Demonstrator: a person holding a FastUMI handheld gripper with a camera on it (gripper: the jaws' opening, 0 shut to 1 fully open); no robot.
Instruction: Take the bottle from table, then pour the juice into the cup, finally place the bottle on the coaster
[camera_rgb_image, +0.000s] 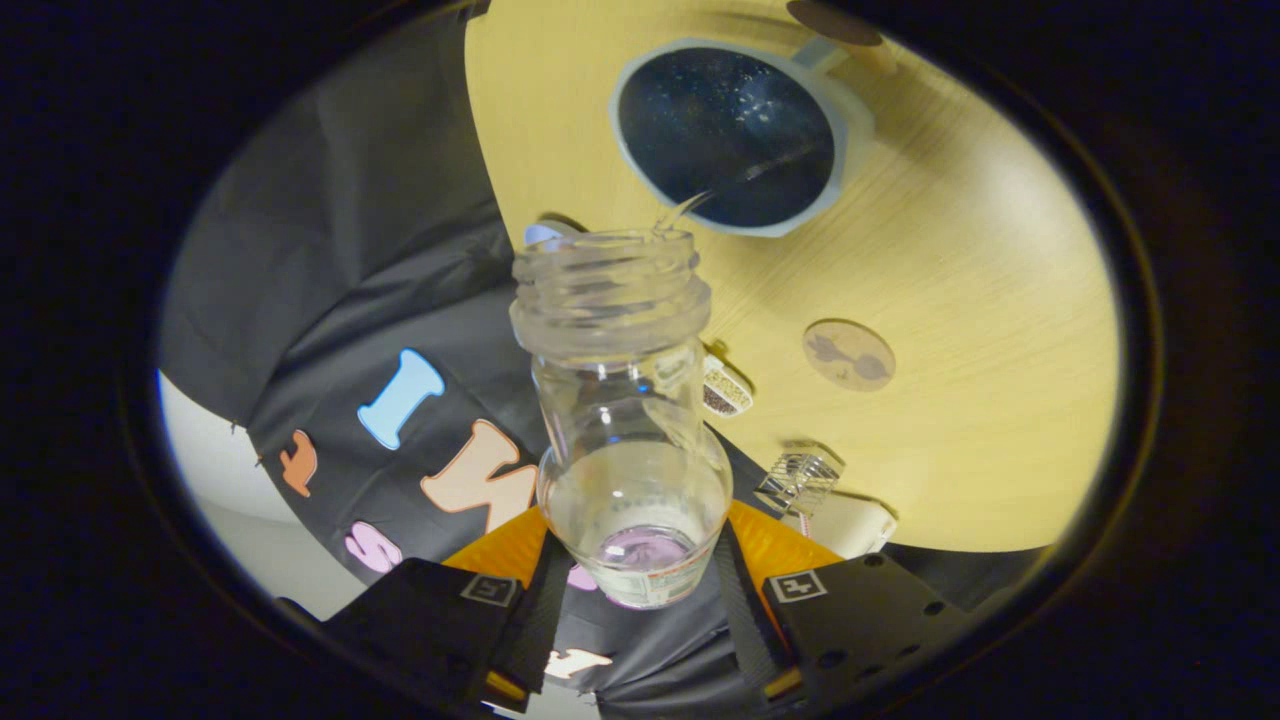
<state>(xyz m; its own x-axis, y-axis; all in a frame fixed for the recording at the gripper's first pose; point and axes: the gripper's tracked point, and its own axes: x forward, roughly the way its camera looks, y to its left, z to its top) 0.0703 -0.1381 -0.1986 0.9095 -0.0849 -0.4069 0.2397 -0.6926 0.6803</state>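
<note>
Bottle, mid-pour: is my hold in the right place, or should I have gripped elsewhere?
Keep it. The gripper clamps the bottle low on its wide body from both sides, leaving the threaded neck free, tipped toward the cup as liquid streams out.

The claw (640, 590) is tipped over sideways, both black fingers (530, 610) pressed against the base of the clear bottle (625, 420), one on each side, holding it with its open neck pointing away.
</note>
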